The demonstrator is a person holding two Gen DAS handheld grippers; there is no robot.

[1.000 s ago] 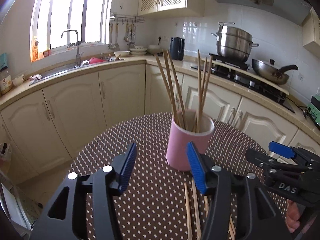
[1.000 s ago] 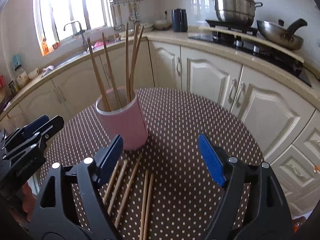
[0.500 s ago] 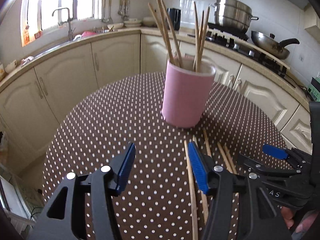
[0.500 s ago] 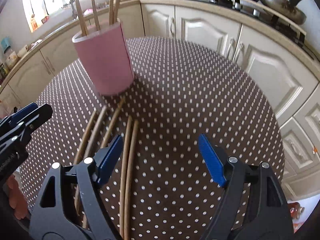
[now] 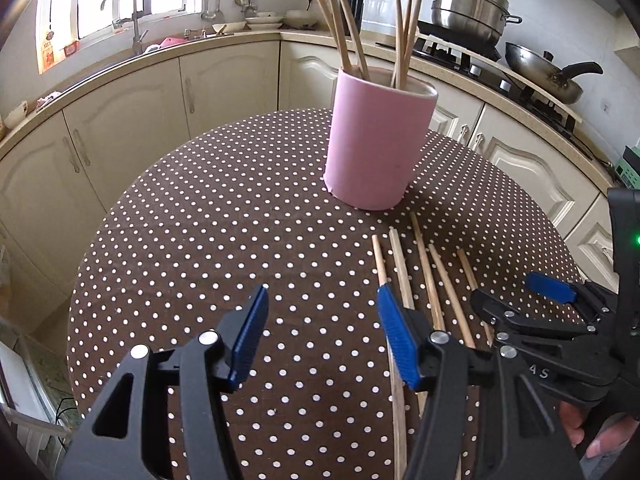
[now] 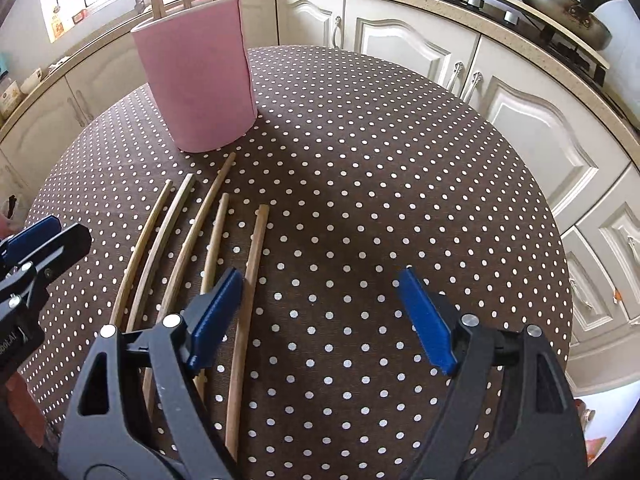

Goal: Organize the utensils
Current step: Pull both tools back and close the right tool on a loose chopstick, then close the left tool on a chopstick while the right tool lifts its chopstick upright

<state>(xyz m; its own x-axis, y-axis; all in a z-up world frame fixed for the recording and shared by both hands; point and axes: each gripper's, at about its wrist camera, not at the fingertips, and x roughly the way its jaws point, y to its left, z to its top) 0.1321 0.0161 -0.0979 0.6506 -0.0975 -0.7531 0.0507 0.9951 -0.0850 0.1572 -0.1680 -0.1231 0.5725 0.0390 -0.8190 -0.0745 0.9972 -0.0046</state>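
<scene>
We see the dotted desk (image 6: 360,160), then the pink holder (image 5: 376,140) standing with chopsticks inside. Five loose chopsticks (image 6: 212,236) lie just before it. Our left claw (image 5: 320,320) and right claw (image 6: 320,304) hover parted, gripping nothing.

white letters "AS" (start hidden) on black plastic body of the right gripper (image 5: 550,300), seen in left wrist view | white lettering on black left gripper (image 6: 30,240) body at right wrist view's left edge: too small to read | red window label (image 5: 48,46): illegible
</scene>
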